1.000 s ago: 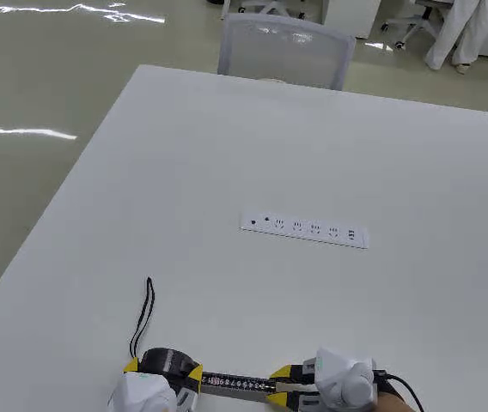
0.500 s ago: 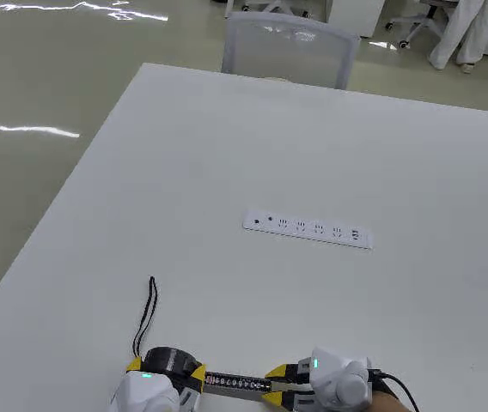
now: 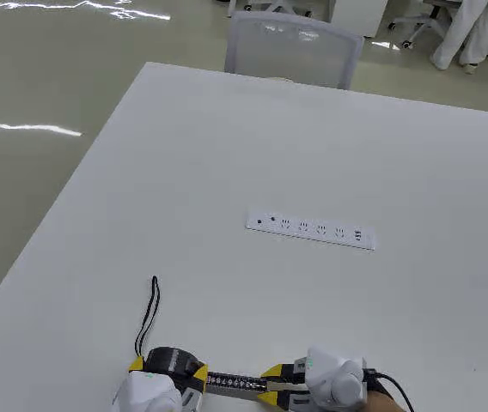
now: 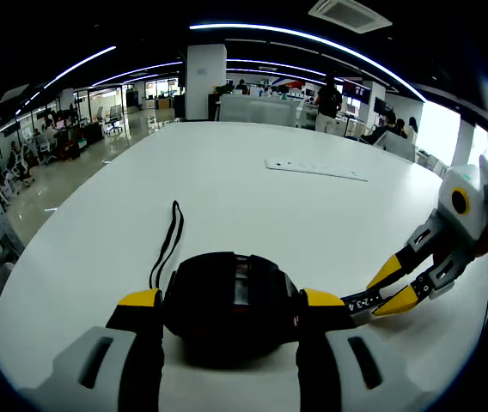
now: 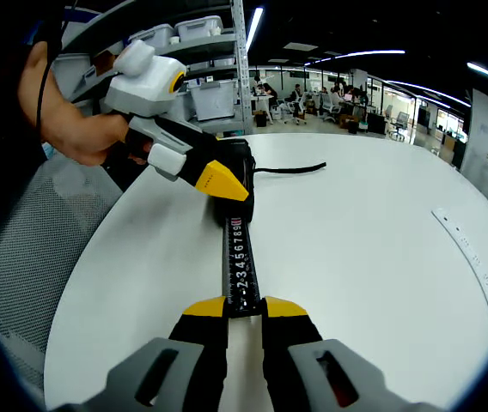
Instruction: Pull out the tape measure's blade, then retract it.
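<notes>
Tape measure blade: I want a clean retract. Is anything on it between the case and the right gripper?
Nothing visible. The blade runs bare from the case to the right gripper; the strap lies beyond the case.

Left gripper [image 4: 231, 300], right gripper [image 5: 245, 306]: jaws clamped.

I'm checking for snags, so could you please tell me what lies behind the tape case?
A black strap lies on the table beyond the case; where it joins is hidden by the case itself.
</notes>
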